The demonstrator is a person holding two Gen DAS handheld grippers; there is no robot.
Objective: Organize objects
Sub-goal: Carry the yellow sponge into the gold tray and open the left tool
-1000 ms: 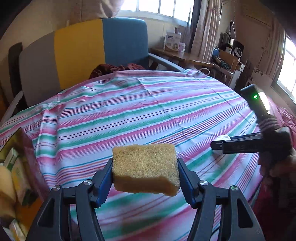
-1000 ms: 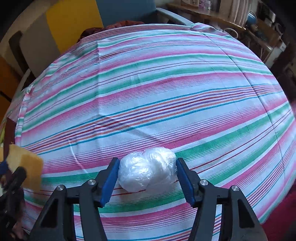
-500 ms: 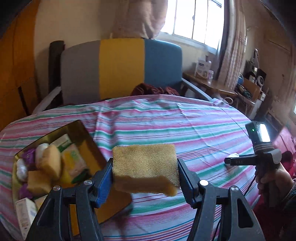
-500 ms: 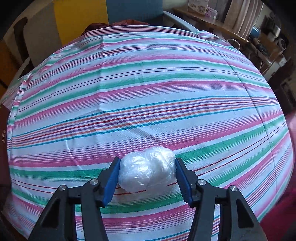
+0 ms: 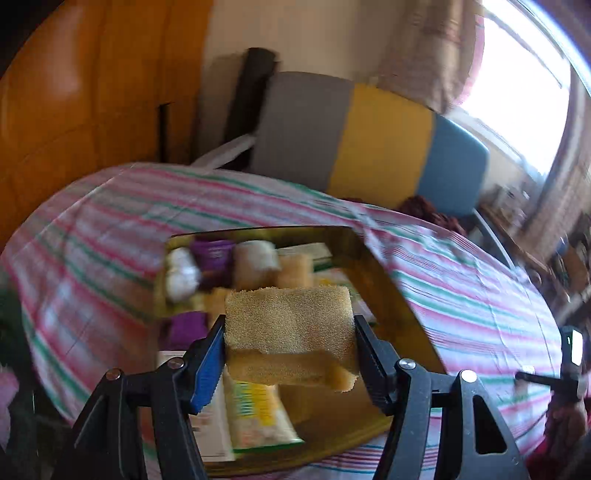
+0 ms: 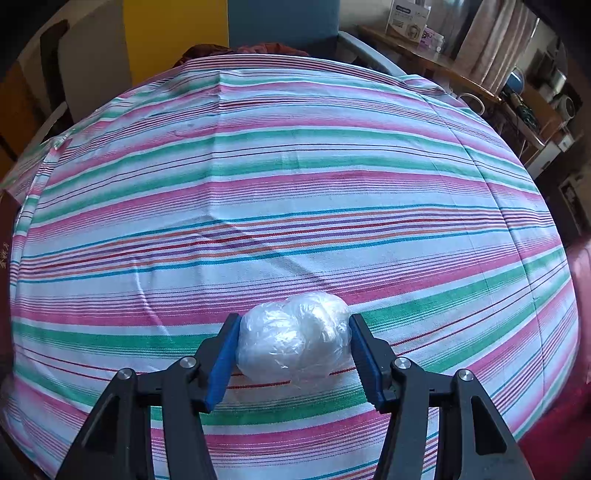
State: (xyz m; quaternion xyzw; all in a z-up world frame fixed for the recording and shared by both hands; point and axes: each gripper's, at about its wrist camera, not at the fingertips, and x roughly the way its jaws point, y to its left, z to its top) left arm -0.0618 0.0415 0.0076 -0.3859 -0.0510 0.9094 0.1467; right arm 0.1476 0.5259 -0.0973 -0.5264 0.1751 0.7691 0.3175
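My left gripper (image 5: 290,345) is shut on a yellow sponge (image 5: 290,328) and holds it in the air over a gold tin tray (image 5: 384,284). The tray holds several small items: purple packets, white wrapped balls, other sponges and yellow-green packets. My right gripper (image 6: 293,349) is closed around a white plastic-wrapped ball (image 6: 293,338) that rests on the striped tablecloth (image 6: 295,184). The right gripper also shows far right in the left wrist view (image 5: 532,376).
A grey, yellow and blue chair (image 5: 369,144) stands behind the table. An orange wooden wall (image 5: 74,92) is at the left. A side table with a box (image 6: 408,18) and clutter is at the back right.
My left gripper has swung left with the sponge, from over the bare cloth to over the tray. My right gripper stays on the white ball and has hardly moved.
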